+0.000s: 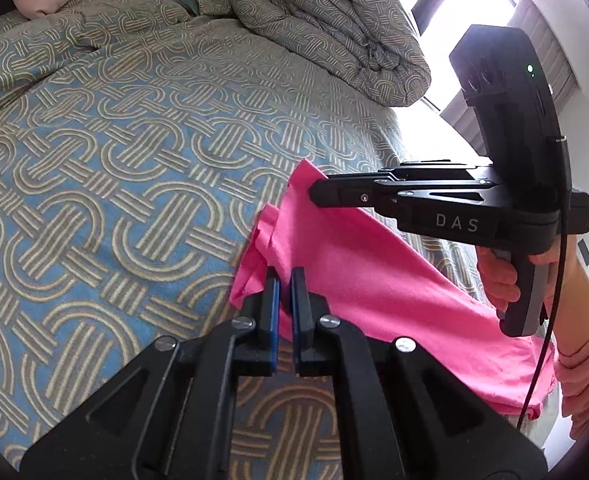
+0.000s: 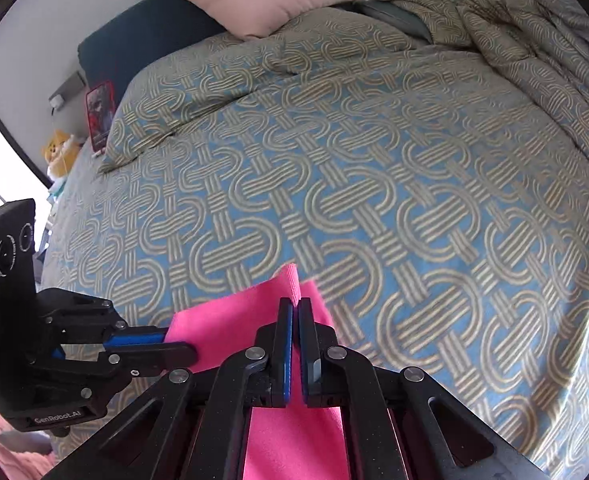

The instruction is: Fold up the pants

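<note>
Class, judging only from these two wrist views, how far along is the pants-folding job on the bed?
Done: the pink pants are picked up at one edge. In hand: the left gripper and right gripper are each shut on that edge, holding it above the patterned bedspread. Left: no neat fold shows yet; the cloth hangs loose and rumpled, so laying it flat and folding remain.

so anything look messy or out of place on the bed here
Yes: the duvet is bunched in a rumpled heap at the bed's far corner, not spread flat. The pink pants, pinched by both hand-held grippers, are creased near the left hand-held gripper.
</note>
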### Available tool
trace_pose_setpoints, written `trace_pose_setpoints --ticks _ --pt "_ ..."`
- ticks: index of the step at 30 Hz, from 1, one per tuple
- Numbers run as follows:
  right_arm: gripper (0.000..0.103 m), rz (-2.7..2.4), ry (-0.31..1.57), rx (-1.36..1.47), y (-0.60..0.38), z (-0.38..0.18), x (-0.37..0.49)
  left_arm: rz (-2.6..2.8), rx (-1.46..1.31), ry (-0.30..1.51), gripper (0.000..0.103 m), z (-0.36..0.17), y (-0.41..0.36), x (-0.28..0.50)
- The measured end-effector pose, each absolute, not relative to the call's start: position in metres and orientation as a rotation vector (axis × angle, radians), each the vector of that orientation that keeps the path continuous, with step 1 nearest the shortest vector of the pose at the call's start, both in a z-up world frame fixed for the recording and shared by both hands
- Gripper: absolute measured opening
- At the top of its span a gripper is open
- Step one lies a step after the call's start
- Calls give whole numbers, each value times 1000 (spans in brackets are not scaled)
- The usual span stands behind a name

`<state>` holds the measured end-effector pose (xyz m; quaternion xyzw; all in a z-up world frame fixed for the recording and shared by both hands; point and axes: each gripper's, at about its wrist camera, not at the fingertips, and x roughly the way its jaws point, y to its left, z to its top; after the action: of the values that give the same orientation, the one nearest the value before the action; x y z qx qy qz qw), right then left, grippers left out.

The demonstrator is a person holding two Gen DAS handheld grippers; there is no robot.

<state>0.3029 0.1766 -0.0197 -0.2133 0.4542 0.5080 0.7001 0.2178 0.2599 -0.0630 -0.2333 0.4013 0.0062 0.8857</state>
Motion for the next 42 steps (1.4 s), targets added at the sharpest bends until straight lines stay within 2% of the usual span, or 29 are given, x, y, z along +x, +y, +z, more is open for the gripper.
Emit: trace_pose_setpoints --ticks 5,7,8,9,11,13,19,20,21,26,29,31,37,42 --pt "4 1105 1057 -628 203 -54 305 23 -510 914 10 -86 265 223" --pt "14 1064 1049 -653 203 -61 305 30 -530 906 15 -82 268 218" --pt "23 1047 1031 -635 199 -57 305 48 -533 906 27 -80 270 215" --pt "32 1022 1011 -618 193 -52 306 82 -524 909 44 -77 272 212" --pt "43 971 971 -598 177 -38 307 134 -500 893 53 -74 274 205" --pt "49 923 952 -563 155 -24 305 119 -504 910 53 -76 276 205" --pt "50 802 1043 -336 51 -10 285 68 -551 928 53 -83 268 219" --pt "50 771 1061 -299 27 -12 276 51 -563 922 44 -83 266 222" --pt "51 737 1073 -273 6 -14 268 23 -584 925 9 -84 263 226" --pt "52 488 1125 -102 -110 -27 223 71 -588 900 6 -74 251 226" --pt "58 378 1166 74 -175 -38 197 87 -556 882 6 -58 238 228" --pt "59 356 1206 156 -206 -48 181 87 -525 873 6 -44 225 233" --pt "60 413 1132 211 -226 -47 146 -2 -397 844 6 1 154 247" --pt "65 450 1077 255 -236 -51 132 -163 -214 860 6 19 60 241"
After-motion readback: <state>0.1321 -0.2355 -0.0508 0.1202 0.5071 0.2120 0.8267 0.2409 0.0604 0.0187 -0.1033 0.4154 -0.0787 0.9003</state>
